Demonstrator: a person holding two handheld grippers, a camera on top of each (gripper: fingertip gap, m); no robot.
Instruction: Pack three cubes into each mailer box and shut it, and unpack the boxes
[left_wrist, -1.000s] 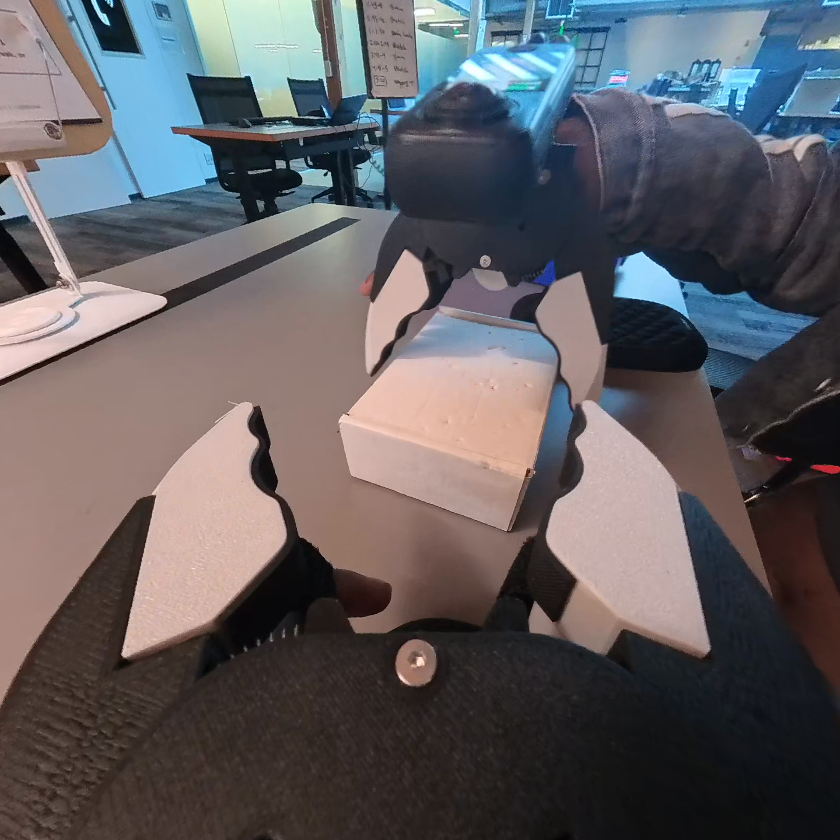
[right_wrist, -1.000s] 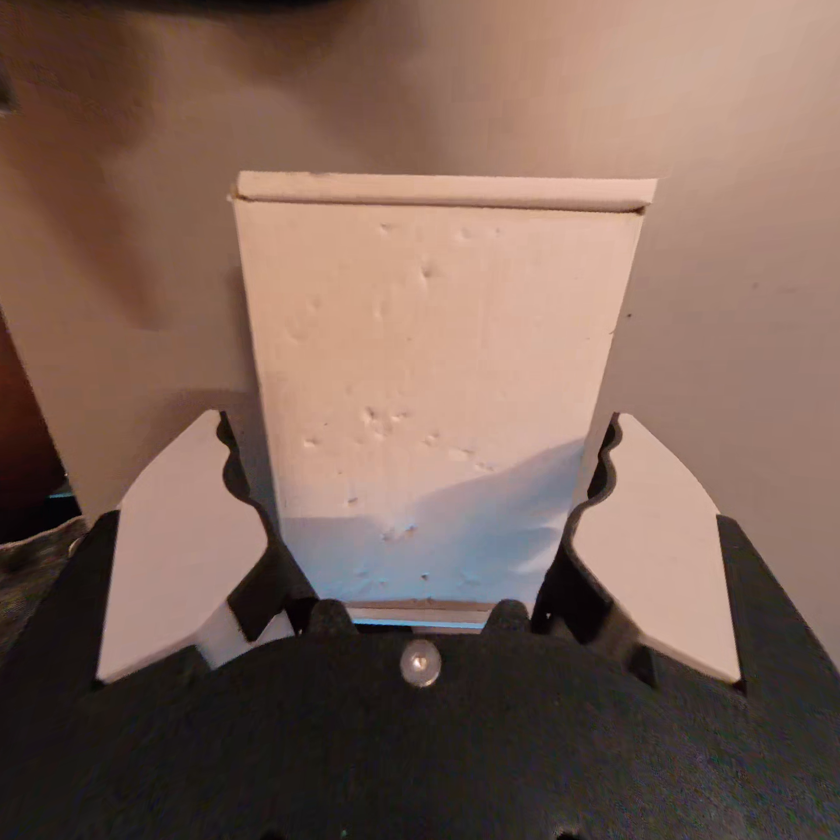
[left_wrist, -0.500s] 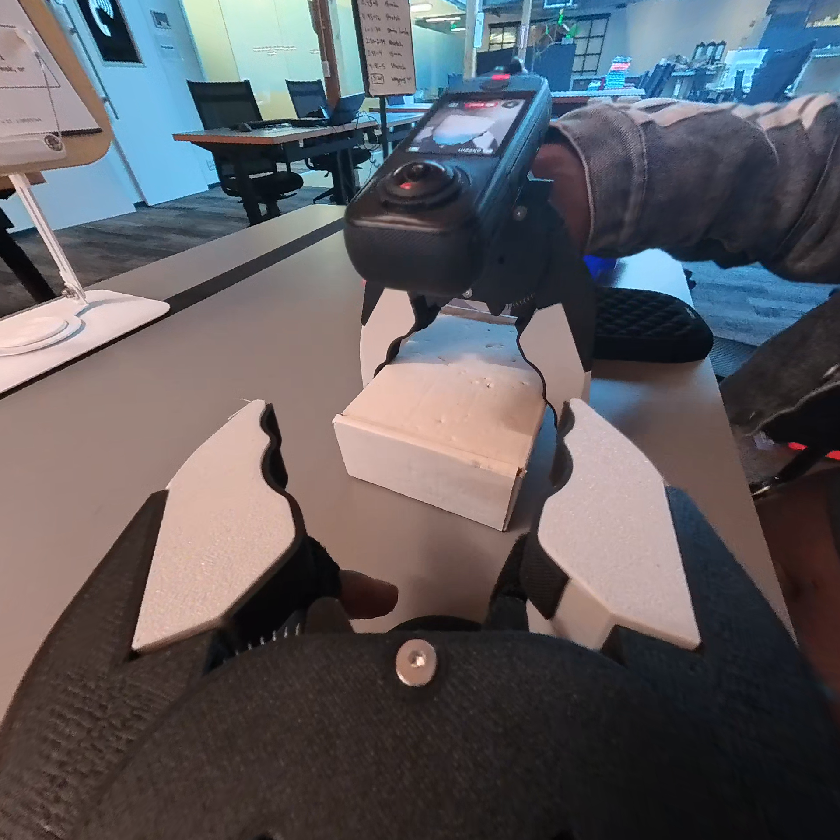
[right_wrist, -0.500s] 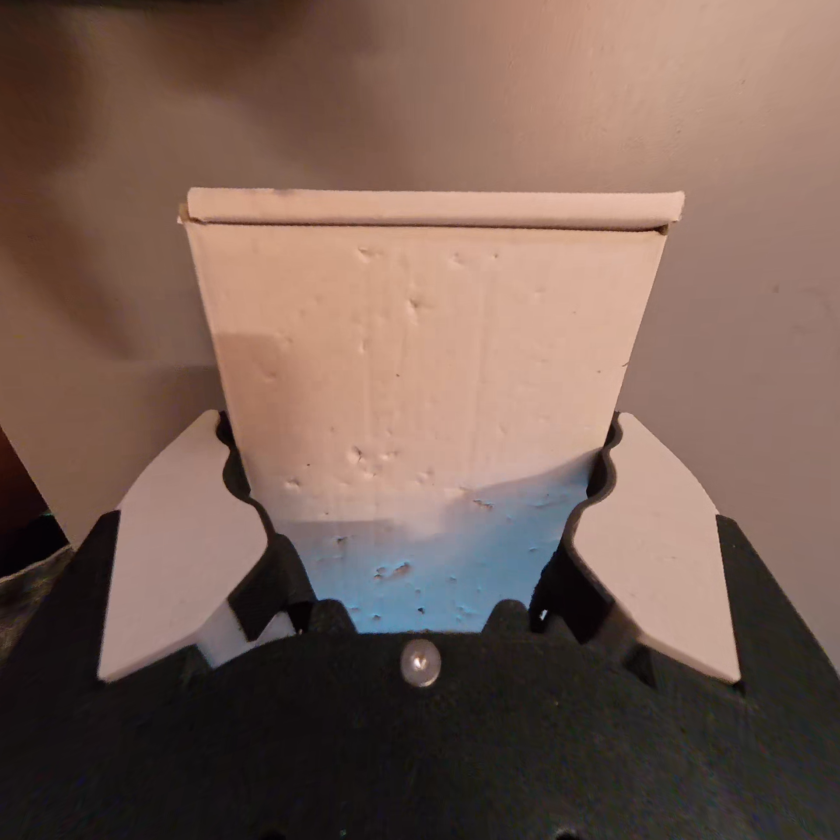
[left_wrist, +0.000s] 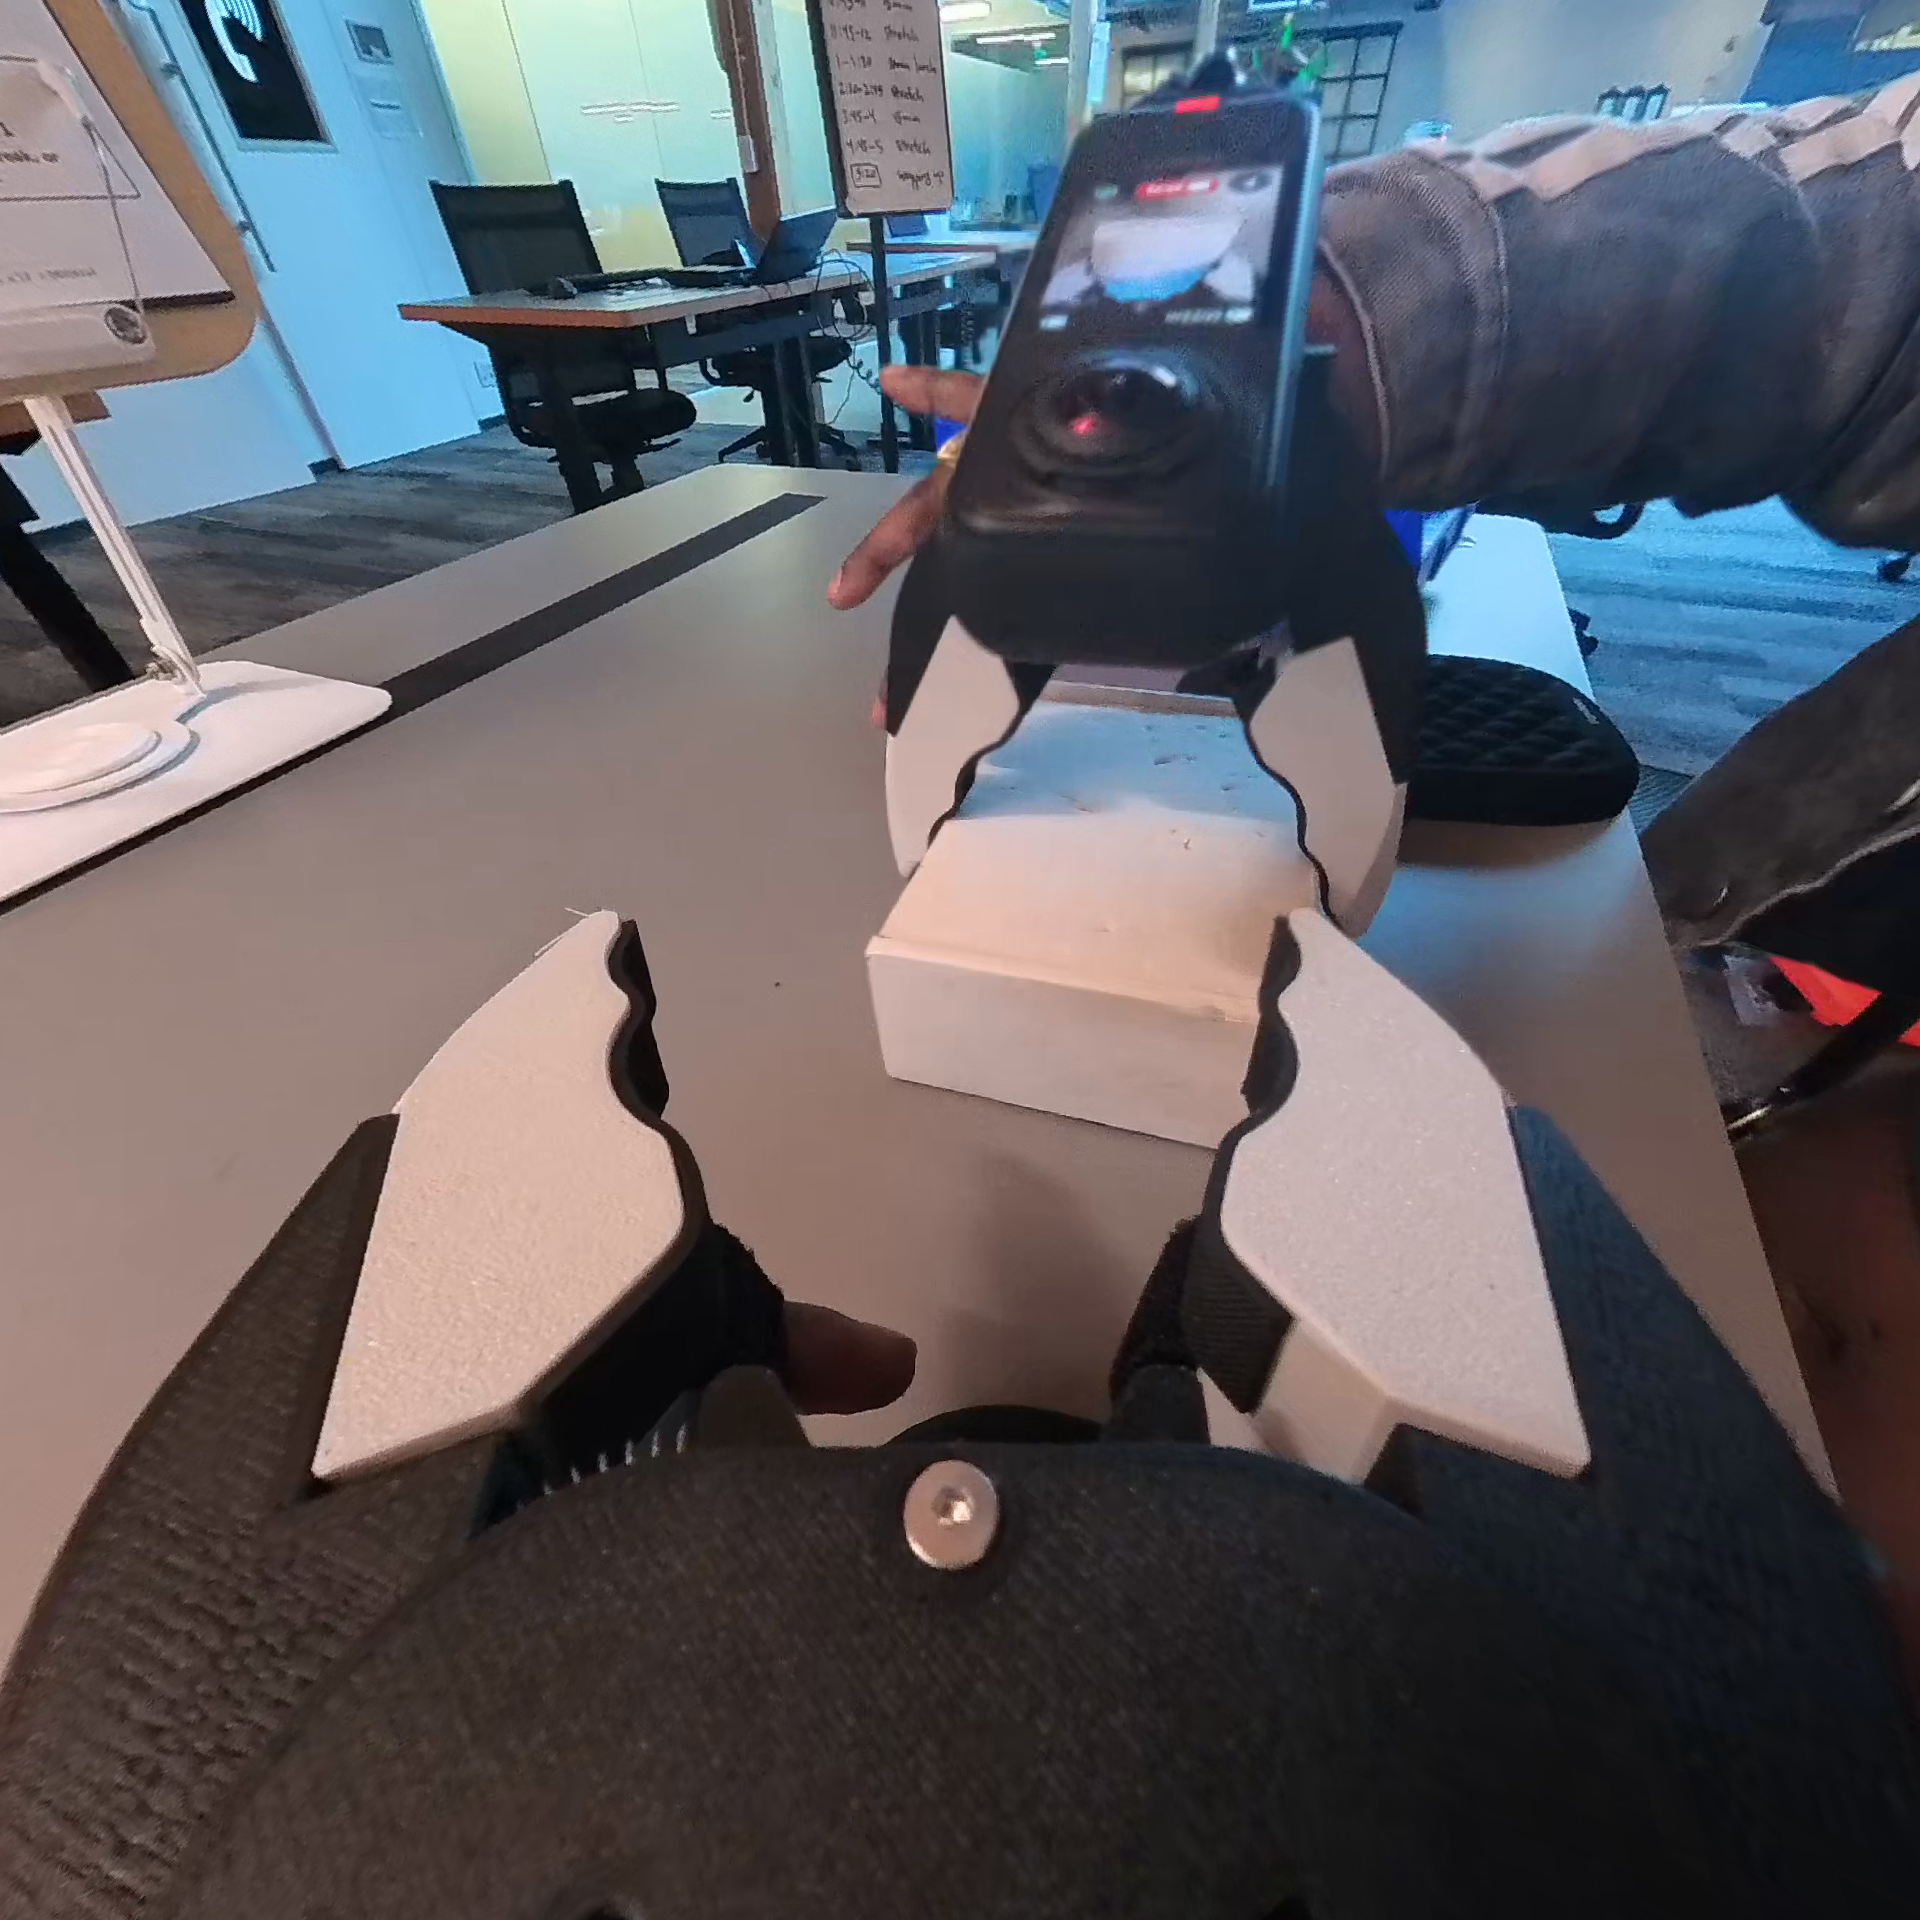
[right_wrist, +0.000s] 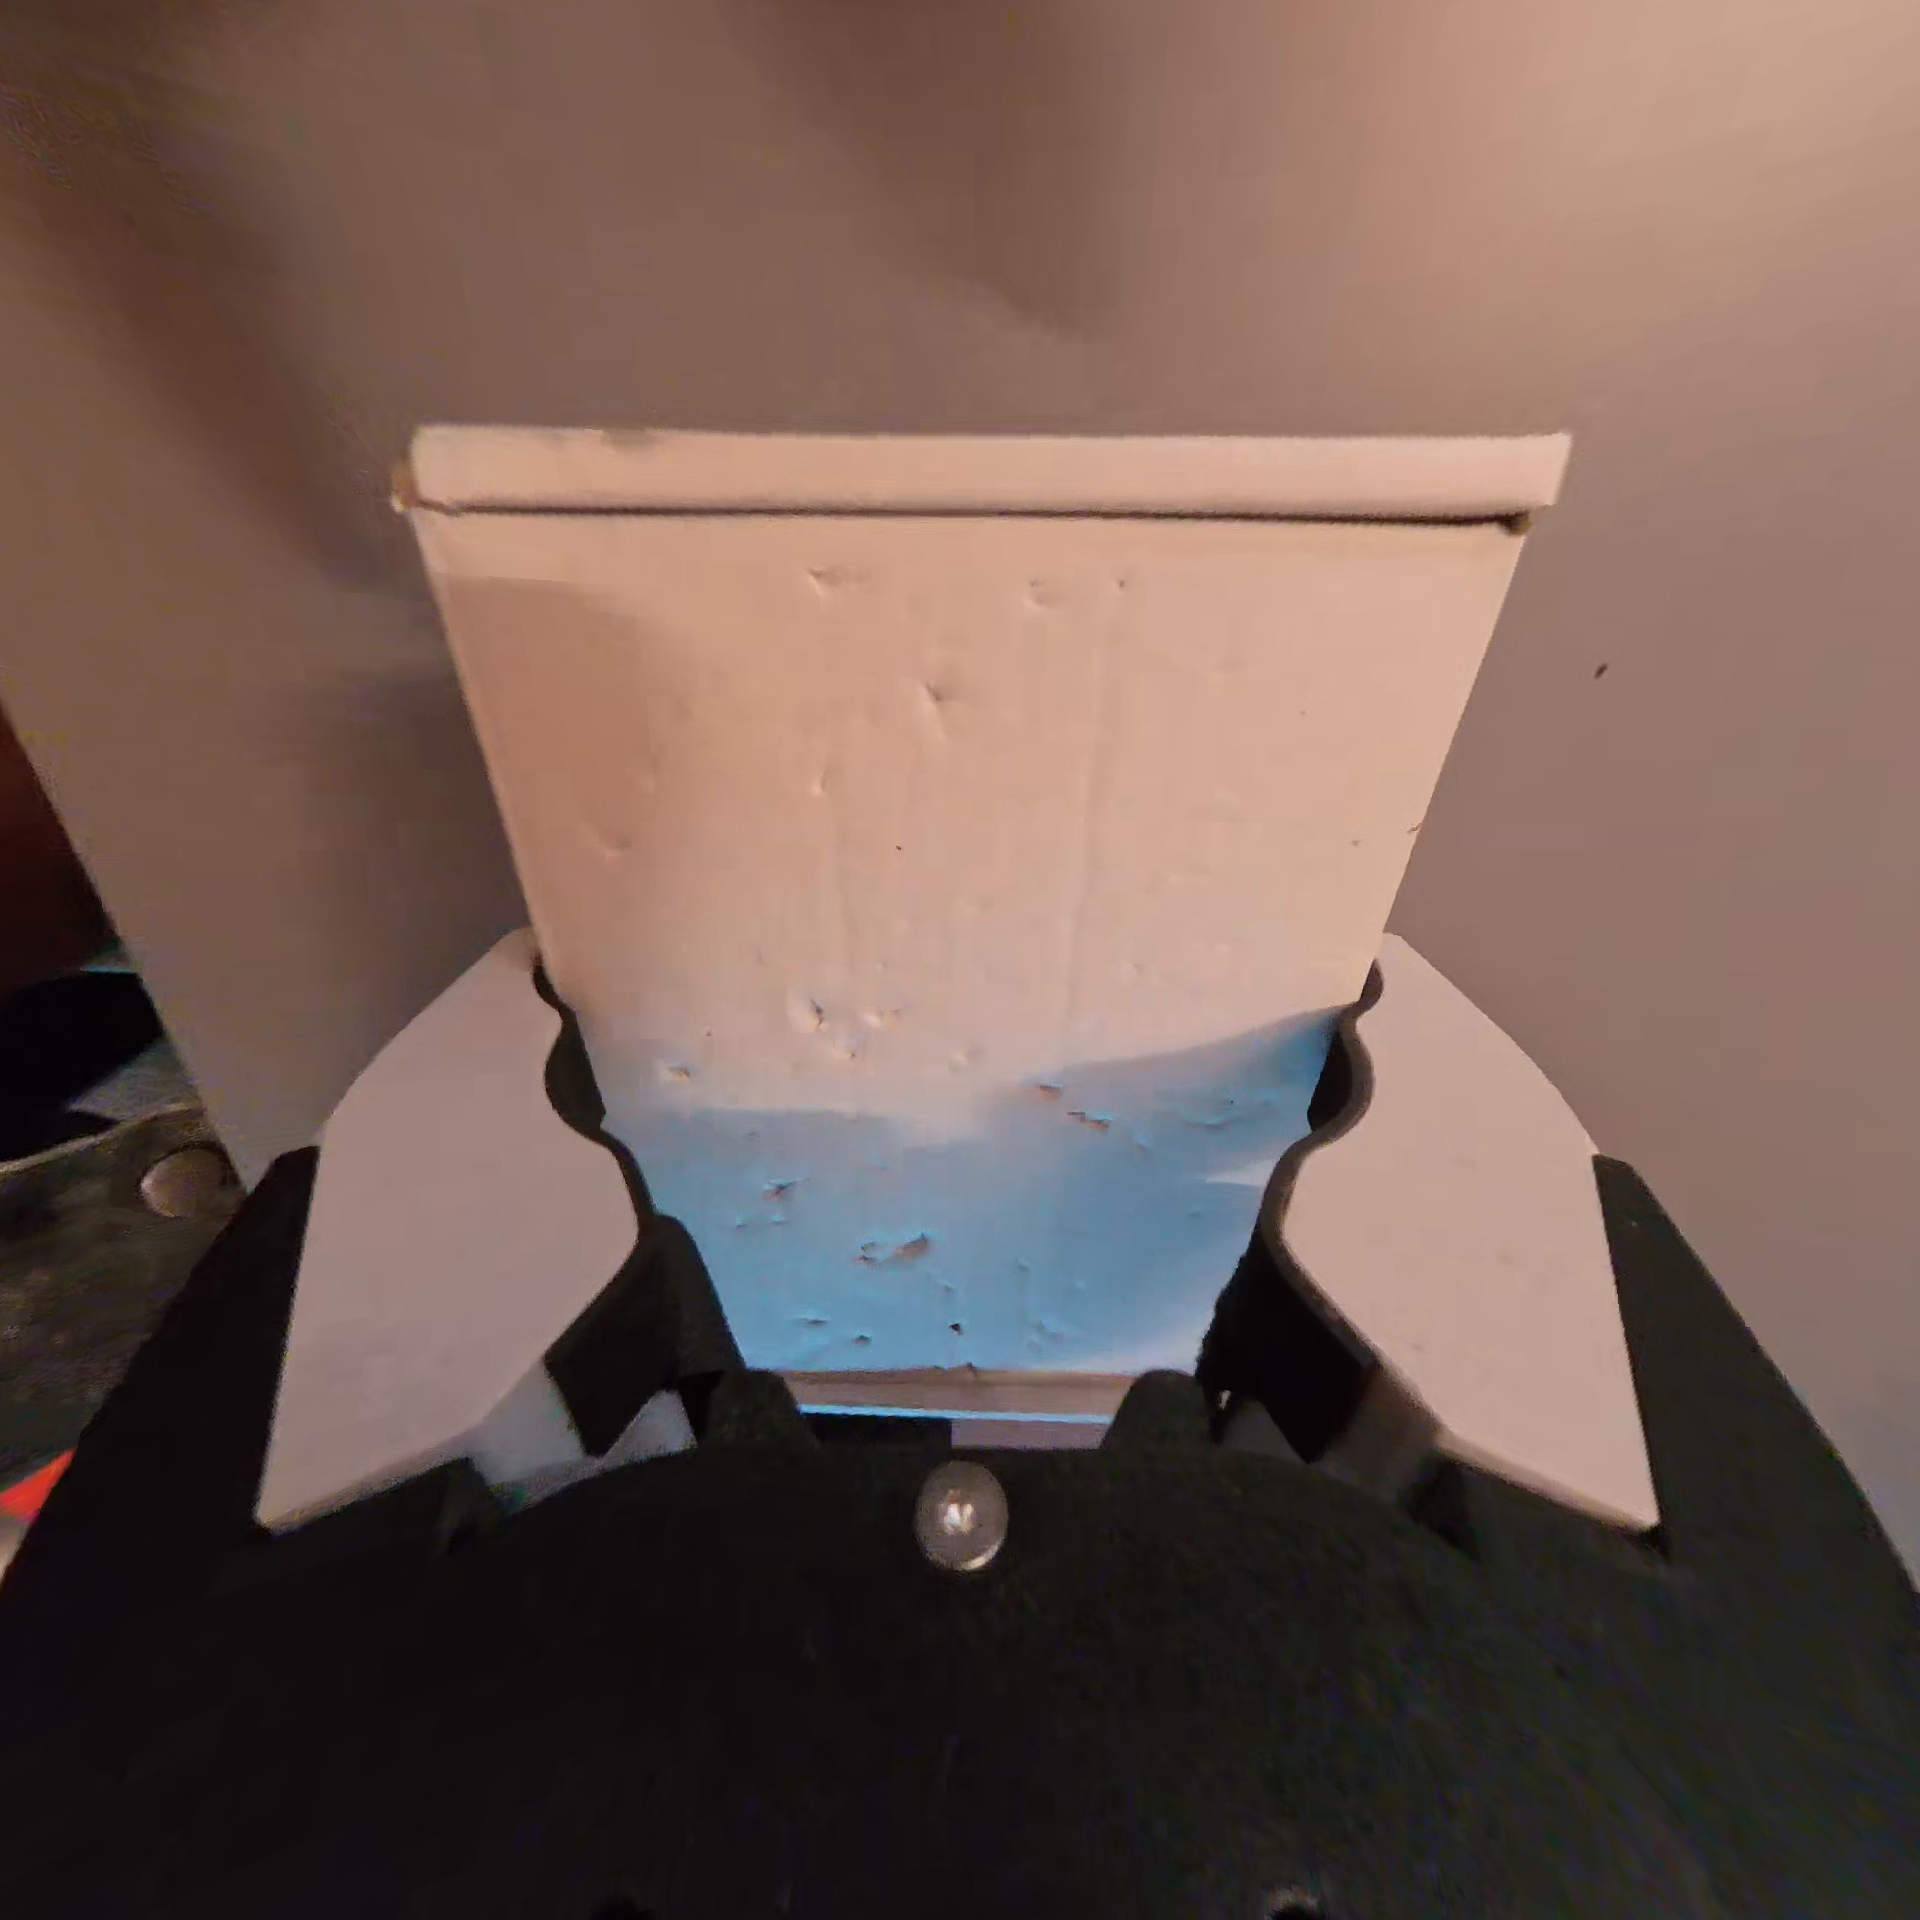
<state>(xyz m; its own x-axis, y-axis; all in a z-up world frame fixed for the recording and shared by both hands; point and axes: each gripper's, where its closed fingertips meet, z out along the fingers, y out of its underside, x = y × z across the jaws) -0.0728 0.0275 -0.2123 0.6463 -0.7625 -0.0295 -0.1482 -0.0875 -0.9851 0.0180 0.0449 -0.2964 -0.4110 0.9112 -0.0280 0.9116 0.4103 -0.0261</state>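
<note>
A white mailer box (left_wrist: 1039, 997) lies closed on the grey table (left_wrist: 520, 779). My right gripper (left_wrist: 1132, 883) comes at it from the far end. Its two white fingers sit against the box's long sides, shut on it. In the right wrist view the box lid (right_wrist: 956, 779) fills the space between the fingers of the right gripper (right_wrist: 956, 945), with the front flap seam at the far end. My left gripper (left_wrist: 951, 935) is open and empty, just above the table at the box's near end. No cubes are in view.
A white stand with a flat base (left_wrist: 156, 727) is at the left. A black mesh pad (left_wrist: 1507, 748) lies on the table's far right, behind the box. The table's right edge (left_wrist: 1683, 1091) runs close to the box. Office desks and chairs stand beyond. About 12 centimeters separates my left fingertips from my right.
The right gripper tilted up at its back and its fingers narrowed slightly onto the box. The box shifted right and turned a little. The left gripper stayed put.
</note>
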